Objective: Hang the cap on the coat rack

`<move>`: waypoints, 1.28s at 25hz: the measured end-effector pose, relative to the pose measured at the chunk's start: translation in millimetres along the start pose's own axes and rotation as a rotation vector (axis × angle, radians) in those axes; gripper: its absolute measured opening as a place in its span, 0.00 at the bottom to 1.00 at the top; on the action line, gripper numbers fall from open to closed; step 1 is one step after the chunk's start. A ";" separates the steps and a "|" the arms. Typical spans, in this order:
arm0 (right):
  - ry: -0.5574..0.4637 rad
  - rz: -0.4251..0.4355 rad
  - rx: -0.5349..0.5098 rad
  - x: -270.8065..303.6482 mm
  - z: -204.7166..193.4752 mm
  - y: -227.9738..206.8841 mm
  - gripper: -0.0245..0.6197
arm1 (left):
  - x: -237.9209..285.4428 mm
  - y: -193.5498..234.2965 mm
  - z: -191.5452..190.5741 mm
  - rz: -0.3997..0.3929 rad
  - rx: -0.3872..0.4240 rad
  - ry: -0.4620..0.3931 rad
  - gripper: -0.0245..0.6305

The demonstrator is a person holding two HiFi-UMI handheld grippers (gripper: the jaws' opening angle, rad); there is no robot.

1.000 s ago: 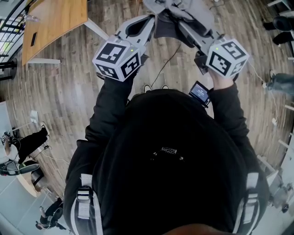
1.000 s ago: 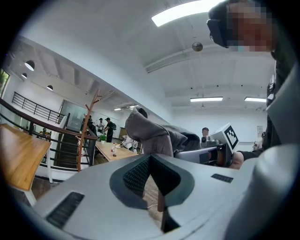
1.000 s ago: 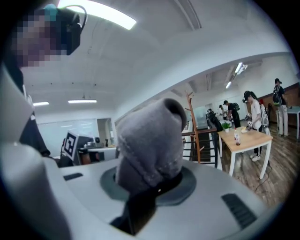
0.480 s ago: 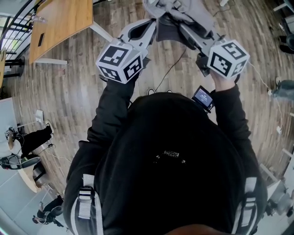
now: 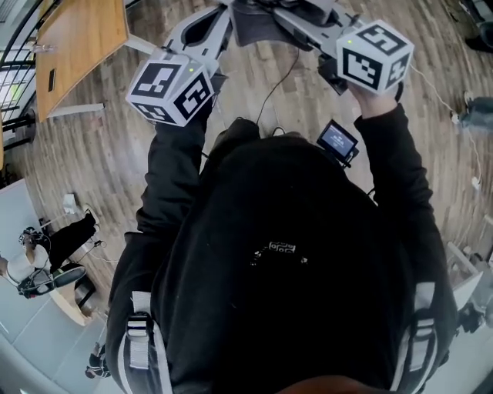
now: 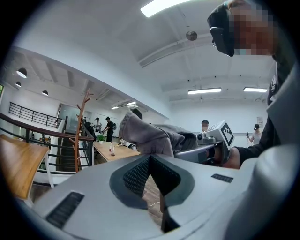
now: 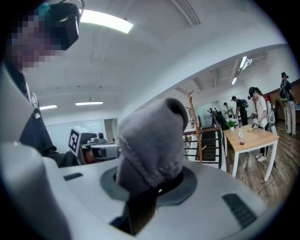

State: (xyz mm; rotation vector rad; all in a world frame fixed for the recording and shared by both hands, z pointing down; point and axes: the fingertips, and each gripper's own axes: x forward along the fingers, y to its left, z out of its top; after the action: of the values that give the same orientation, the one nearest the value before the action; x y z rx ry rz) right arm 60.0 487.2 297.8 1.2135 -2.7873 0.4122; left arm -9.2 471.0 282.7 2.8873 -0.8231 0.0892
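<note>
Because nothing carries it, the soft grey fabric cap (image 5: 254,23) hangs in the air at the top edge of the head view, stretched crosswise between your two tools. Your left gripper (image 5: 219,19) reaches it from the left and your right gripper (image 5: 296,14) from the right, both held out in front of your chest over the wooden floor.

Through the left gripper view, the jaws are pressed together, and their tips seem to pinch a thin edge of the cap. From there the cloth runs rightward to the other tool, so its long axis lies roughly level. The brown branching wooden coat rack (image 6: 80,126) stands well apart on the left, by a black railing.

Through the right gripper view, the jaws clamp a thick bunch of the cloth. The cap rises from them and leans right, towards the rack, with a dark opening at its top.

Expect it to be light, limp and easily crumpled. Hold it by the rim, so the opening stays spread for a branch.
</note>
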 end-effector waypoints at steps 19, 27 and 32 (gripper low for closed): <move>0.003 -0.038 0.044 99.2 13.7 -88.4 0.16 | 74.8 115.5 -9.0 -0.059 -0.021 -0.018 0.05; 0.033 -0.050 0.037 184.4 42.2 -120.3 0.16 | 94.2 209.1 8.3 -0.087 -0.029 -0.005 0.05; 0.034 -0.023 0.057 238.7 49.4 -137.7 0.16 | 101.4 265.5 10.3 -0.099 0.004 0.032 0.05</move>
State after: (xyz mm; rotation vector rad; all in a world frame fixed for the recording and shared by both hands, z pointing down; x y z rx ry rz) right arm -1.3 215.0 321.2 1.2366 -2.7479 0.5098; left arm -63.2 193.4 313.0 2.9169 -0.6734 0.1268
